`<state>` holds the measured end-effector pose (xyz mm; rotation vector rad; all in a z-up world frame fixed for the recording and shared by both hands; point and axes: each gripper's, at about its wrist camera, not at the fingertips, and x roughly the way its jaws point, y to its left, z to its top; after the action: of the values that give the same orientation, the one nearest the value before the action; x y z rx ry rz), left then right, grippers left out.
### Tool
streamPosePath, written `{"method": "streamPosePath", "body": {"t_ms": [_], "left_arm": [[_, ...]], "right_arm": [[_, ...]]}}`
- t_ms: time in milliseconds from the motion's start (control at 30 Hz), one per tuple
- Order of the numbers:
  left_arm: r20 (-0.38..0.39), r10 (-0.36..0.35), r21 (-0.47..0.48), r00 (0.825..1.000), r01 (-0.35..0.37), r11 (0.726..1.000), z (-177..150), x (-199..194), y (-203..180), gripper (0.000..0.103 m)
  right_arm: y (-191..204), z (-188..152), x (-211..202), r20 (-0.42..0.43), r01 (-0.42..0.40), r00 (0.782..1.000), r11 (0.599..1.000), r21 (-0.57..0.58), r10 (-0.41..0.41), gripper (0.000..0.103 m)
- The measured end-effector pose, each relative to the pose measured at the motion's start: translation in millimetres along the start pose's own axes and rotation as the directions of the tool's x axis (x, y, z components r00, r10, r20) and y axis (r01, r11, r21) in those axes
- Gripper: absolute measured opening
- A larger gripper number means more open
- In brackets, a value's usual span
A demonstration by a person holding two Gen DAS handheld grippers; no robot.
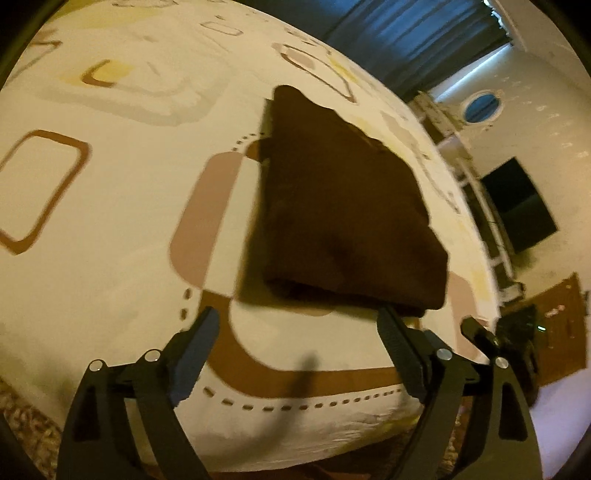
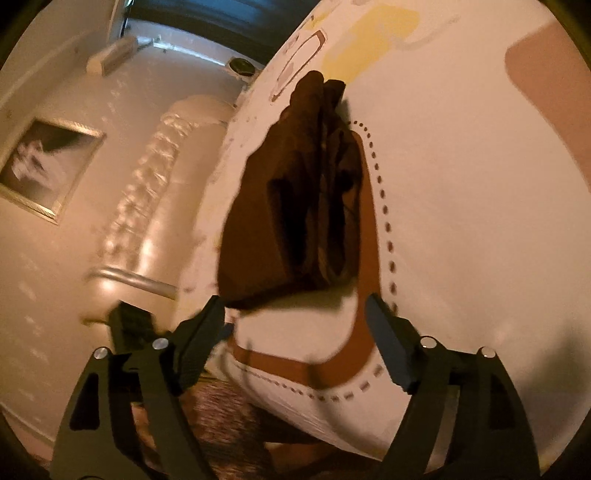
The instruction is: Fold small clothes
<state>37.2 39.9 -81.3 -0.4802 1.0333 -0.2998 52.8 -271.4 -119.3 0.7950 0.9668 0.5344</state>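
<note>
- Nearest in the left wrist view: the left gripper [image 1: 297, 334] sits at the bottom of the frame with its fingers spread wide, holding nothing. The right-hand finger tip looks like it's touching or just under the near edge of the cloth, can't tell which.
- Same story in the right wrist view: the right gripper [image 2: 295, 314] is at the bottom of the frame, fingers wide apart and empty. Its left finger tip is just beside the near corner of the cloth.
- The other gripper's tip pokes in at the lower right of the left view and the lower left of the right view, so both are close in at the same near end.
- The thing to fold, a dark brown garment [image 1: 340, 206], lies on the bed [image 1: 110, 221], straight ahead of both sets of fingers, centre frame. It already looks folded into a thick bundle; in the right view [image 2: 295, 206] you can see stacked layers with open pockets between them.
- Its long axis runs away from the fingers toward the top of the frame, near end almost at the tips. I'd guess either gripper is equally placed for the next grab.
- No containers anywhere that I can see.
- Farther off: patterned bedsheet, then blue curtains [image 1: 413, 33] at the upper right.
</note>
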Motion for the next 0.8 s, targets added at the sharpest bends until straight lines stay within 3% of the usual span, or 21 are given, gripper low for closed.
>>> {"method": "streamPosePath", "body": {"t_ms": [67, 133, 300, 433, 567, 667, 800], "left_arm": [[0.026, 0.039, 0.013, 0.999, -0.039, 0.999, -4, -6, -3, 0.086], [0.065, 0.079, 0.040, 0.995, -0.082, 0.996, -9, -13, -6, 0.086], [0.126, 0.163, 0.103, 0.979, -0.176, 0.979, -23, -27, -13, 0.086], [0.176, 0.196, 0.131, 0.965, -0.220, 0.967, -33, -40, -19, 0.086], [0.212, 0.213, 0.174, 0.954, -0.251, 0.952, -43, -51, -29, 0.086], [0.258, 0.251, 0.220, 0.933, -0.309, 0.925, -48, -58, -37, 0.086], [0.285, 0.266, 0.248, 0.921, -0.339, 0.908, -52, -62, -44, 0.086]], "right_arm": [[14, -9, -2, 0.006, 0.117, 0.993, 0.991, -0.065, -0.117, 0.084], [22, -18, -3, 0.018, 0.186, 0.983, 0.976, -0.117, -0.185, 0.085], [45, -41, 2, 0.063, 0.377, 0.925, 0.886, -0.270, -0.374, 0.085], [56, -51, 0, 0.090, 0.406, 0.913, 0.867, -0.288, -0.398, 0.085], [71, -55, -10, 0.169, 0.453, 0.891, 0.839, -0.302, -0.421, 0.086], [78, -58, -18, 0.225, 0.494, 0.868, 0.812, -0.311, -0.442, 0.088], [81, -62, -18, 0.249, 0.515, 0.856, 0.796, -0.318, -0.454, 0.089]]}}
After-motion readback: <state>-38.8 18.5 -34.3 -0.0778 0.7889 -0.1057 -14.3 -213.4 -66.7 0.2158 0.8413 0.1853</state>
